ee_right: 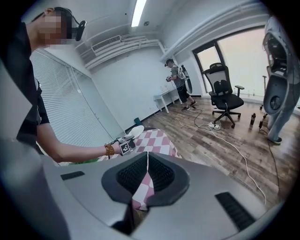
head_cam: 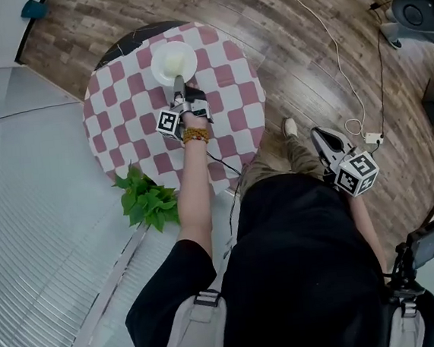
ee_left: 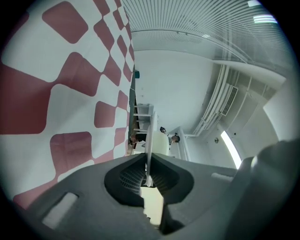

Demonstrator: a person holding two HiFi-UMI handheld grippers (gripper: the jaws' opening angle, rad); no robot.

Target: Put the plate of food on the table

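Left claw [head_cam: 178, 82] is clamping the rim of the round white plate [head_cam: 173, 59] over the 12 o'clock side of the round red-white checkered counter [head_cam: 232, 91]; right claw [head_cam: 317, 133] is hanging closed, empty, at 4 o'clock.

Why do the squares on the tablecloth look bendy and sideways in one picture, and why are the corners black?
Left gripper view: the wide-angle lens bends the checked tablecloth, and the camera seems tipped sideways; the black corners are the lens's round edge. Right gripper view: same round edge, and the ceiling light glares. Head view: the squares look nearly straight.
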